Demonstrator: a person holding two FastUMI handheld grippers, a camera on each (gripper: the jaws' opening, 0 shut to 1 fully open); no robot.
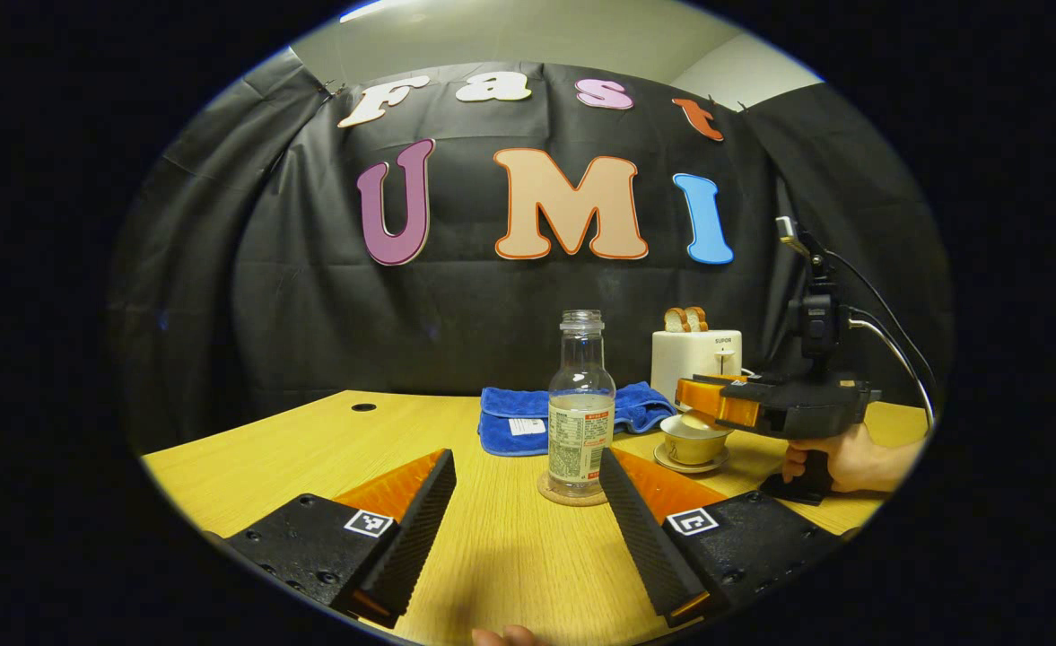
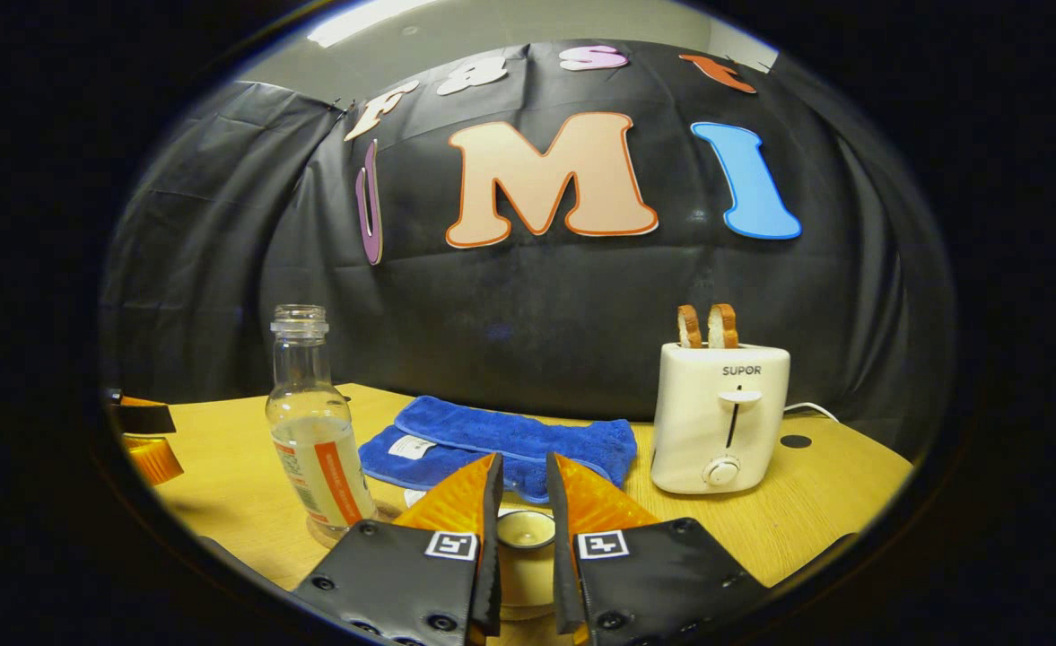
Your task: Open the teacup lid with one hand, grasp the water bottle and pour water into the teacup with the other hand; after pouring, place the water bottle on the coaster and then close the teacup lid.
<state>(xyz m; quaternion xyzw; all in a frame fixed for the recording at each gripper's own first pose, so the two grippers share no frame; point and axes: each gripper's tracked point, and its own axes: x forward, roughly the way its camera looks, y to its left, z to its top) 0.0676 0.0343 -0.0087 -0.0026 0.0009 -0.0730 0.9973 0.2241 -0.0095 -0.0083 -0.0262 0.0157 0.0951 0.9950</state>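
In the left gripper view, the left claw (image 1: 528, 529) hangs released at the bottom of the frame, its jaws spread wide on either side of the uncapped water bottle (image 1: 580, 408), which stands upright on the round coaster (image 1: 571, 493) just right of centre on the tabletop (image 1: 267, 458). To the right, a hand (image 1: 837, 458) holds the right claw (image 1: 702, 401) level over the teacup (image 1: 693, 444), which sits on its saucer (image 1: 691, 467).

In the right gripper view, that claw's orange fingers (image 2: 460, 493) stand nearly together low in the centre, with the lid's knob (image 2: 526, 529) between them; whether both pads actually press on it cannot be told. The bottle stands at lower left, a blue cloth (image 2: 528, 440) behind centre and a toaster (image 2: 719, 417) at right.

The risks, as they appear: a weak pinch on the small knob could let the lid slip and knock the cup. The bottle has no cap, so a hurried grab or a bump from the wide jaws could tip it and spill water across the tabletop.

Hard to read: the cup's rim and the lid's edge are hidden behind the claw, and the coaster is largely covered by the bottle.
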